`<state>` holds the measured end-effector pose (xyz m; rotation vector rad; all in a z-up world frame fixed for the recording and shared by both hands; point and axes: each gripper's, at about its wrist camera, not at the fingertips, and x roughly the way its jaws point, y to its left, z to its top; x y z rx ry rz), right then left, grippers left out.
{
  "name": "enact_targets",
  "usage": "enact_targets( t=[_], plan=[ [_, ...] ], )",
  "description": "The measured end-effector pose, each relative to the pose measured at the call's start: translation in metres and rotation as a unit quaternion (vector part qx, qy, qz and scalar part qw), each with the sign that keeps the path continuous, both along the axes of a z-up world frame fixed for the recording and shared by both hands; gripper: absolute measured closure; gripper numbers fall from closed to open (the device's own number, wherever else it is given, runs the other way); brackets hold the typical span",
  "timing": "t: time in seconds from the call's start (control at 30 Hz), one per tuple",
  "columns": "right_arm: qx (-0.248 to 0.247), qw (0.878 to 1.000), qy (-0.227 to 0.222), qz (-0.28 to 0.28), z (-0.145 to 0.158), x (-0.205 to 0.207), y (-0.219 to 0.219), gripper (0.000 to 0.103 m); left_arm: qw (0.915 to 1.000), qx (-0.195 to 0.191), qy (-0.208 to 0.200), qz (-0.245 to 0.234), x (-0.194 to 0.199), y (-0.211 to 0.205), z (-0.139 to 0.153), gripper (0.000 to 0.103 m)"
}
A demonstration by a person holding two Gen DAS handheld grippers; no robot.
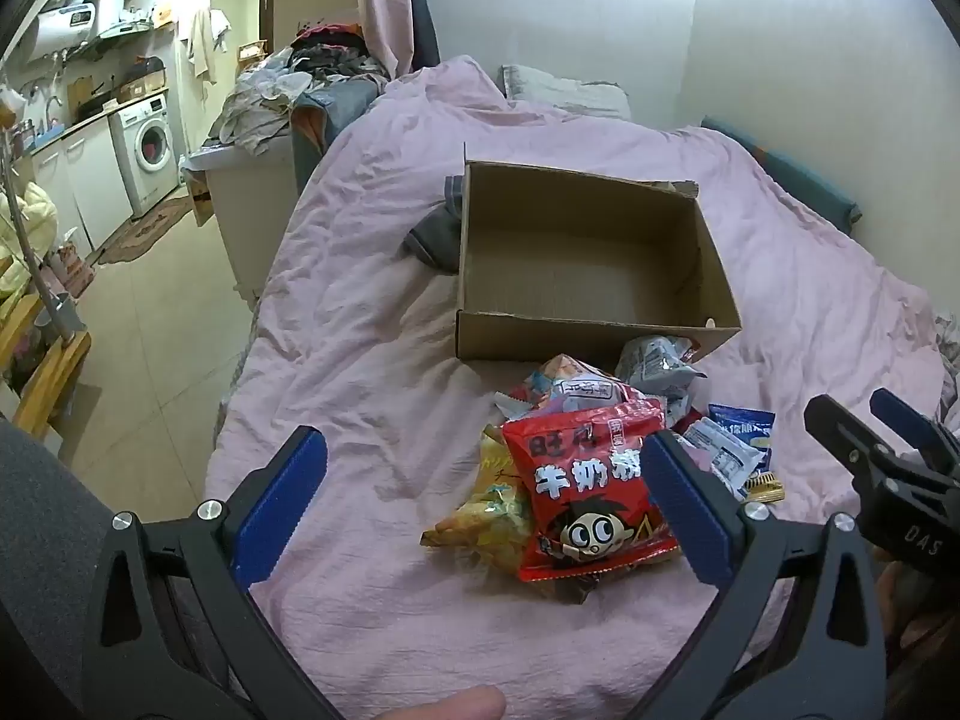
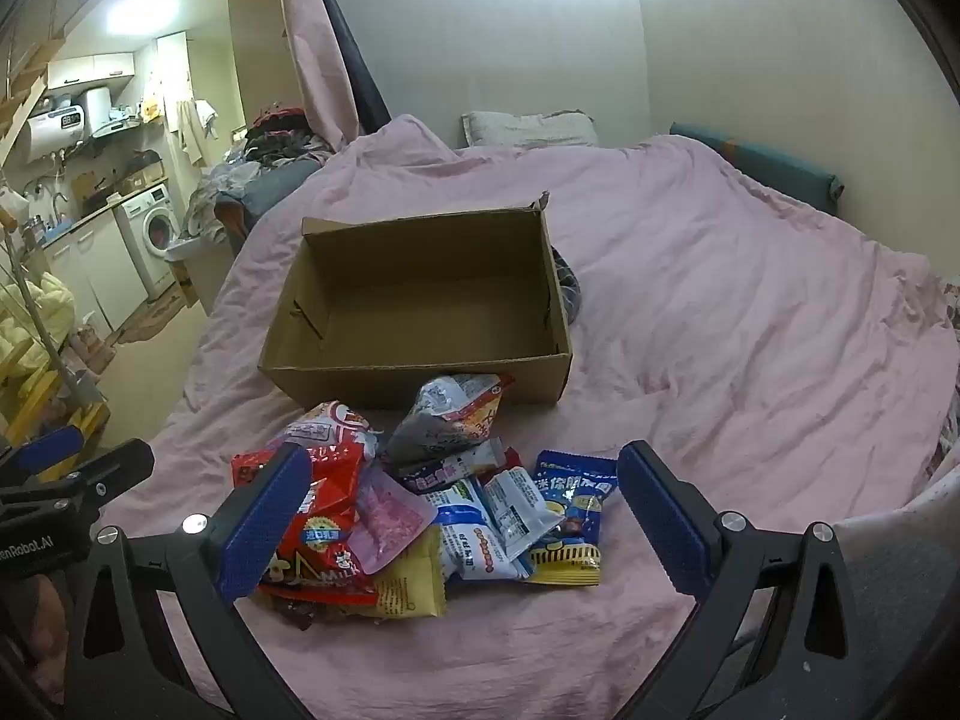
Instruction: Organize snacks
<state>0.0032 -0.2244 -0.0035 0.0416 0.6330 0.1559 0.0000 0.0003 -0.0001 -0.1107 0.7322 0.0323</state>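
Note:
An empty open cardboard box [image 1: 570, 339] [image 2: 408, 384] sits on the pink bed. Just in front of it lies a heap of snack packets: a red bag with a cartoon face [image 1: 588, 498] [image 2: 333, 516], a yellow bag [image 1: 486, 510] [image 2: 414, 588], a grey bag [image 1: 654, 363] [image 2: 444, 420], a blue bag [image 1: 741, 426] [image 2: 576, 504] and a pink packet [image 2: 387, 516]. My left gripper [image 1: 486, 504] hovers open above the heap's left side, holding nothing. My right gripper [image 2: 465, 516] hovers open above the middle of the heap, also holding nothing. Each gripper shows at the edge of the other's view.
The pink bedsheet [image 2: 720, 330] spreads wide to the right of the box. A grey cloth [image 1: 438, 234] lies against the box's far side and a pillow [image 2: 528, 129] at the head. The bed's left edge drops to a tiled floor [image 1: 162, 324]; a clothes pile [image 1: 312, 78] stands beyond.

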Motion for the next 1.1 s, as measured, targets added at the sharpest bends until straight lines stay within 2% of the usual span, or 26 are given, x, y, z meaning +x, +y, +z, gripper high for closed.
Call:
enact_targets(
  t=[0.83, 1.1],
  plan=[
    [0.001, 1.000, 0.001, 0.003, -0.0026, 0.0004, 0.0022, 0.000, 1.0000, 0.002, 0.006, 0.001, 0.0001, -0.0001, 0.0001, 0.000],
    [-0.002, 1.000, 0.001, 0.000, -0.0051, -0.0003, 0.0054, 0.000, 1.0000, 0.000, 0.008, 0.001, -0.0004, 0.0051, -0.0077, 0.000]
  ],
)
